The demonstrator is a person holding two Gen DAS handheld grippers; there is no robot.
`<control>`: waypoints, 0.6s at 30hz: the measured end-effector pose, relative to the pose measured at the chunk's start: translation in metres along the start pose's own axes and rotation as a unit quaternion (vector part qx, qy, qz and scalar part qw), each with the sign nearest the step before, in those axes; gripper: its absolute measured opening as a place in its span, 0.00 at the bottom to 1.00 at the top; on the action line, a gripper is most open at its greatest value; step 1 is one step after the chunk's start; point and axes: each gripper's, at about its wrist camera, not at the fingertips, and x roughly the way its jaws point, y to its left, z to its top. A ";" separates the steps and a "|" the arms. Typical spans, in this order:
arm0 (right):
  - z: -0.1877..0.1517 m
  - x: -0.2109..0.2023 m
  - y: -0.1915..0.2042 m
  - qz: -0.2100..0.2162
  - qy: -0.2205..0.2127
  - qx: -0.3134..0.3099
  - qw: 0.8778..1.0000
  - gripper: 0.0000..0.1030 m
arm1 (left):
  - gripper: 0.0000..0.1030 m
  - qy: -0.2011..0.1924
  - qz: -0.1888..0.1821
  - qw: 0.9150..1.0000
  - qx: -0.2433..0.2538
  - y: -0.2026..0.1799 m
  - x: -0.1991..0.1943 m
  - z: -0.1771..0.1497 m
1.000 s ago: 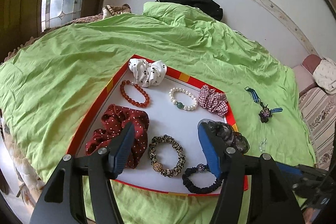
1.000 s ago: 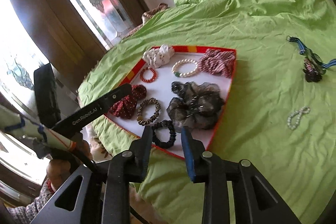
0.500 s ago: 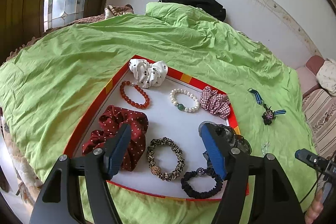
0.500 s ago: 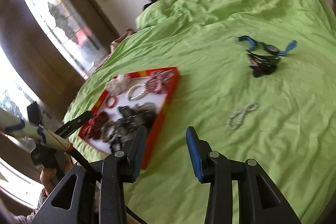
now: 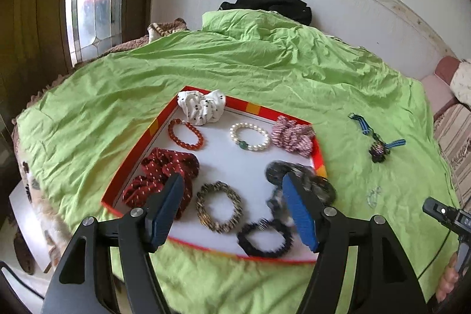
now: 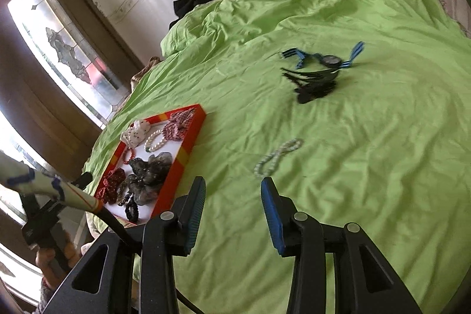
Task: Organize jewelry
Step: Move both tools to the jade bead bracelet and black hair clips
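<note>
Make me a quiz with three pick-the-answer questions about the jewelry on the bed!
1. Where is the pale bead bracelet?
A. in the tray
B. on the green blanket
C. in a gripper

2. What colour is the tray rim?
A. red
B. blue
C. black

3. What is the right gripper holding?
A. a scrunchie
B. a bracelet
C. nothing

Answers:
1 B, it lies on the blanket, outside the tray.
2 A, the rim is red with yellow patches.
3 C, its jaws are open and empty.
</note>
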 end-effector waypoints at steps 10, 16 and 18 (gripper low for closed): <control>-0.009 -0.044 -0.029 -0.014 -0.032 0.021 0.999 0.43 | 0.67 0.015 -0.031 0.999 0.017 -0.045 -0.040 0.000; -0.017 -0.067 -0.046 -0.037 -0.052 0.034 0.997 0.44 | 0.67 0.008 -0.026 0.998 0.052 -0.070 -0.059 -0.005; -0.020 -0.074 -0.051 -0.044 -0.059 0.037 0.997 0.47 | 0.70 0.005 -0.024 0.998 0.060 -0.077 -0.064 -0.008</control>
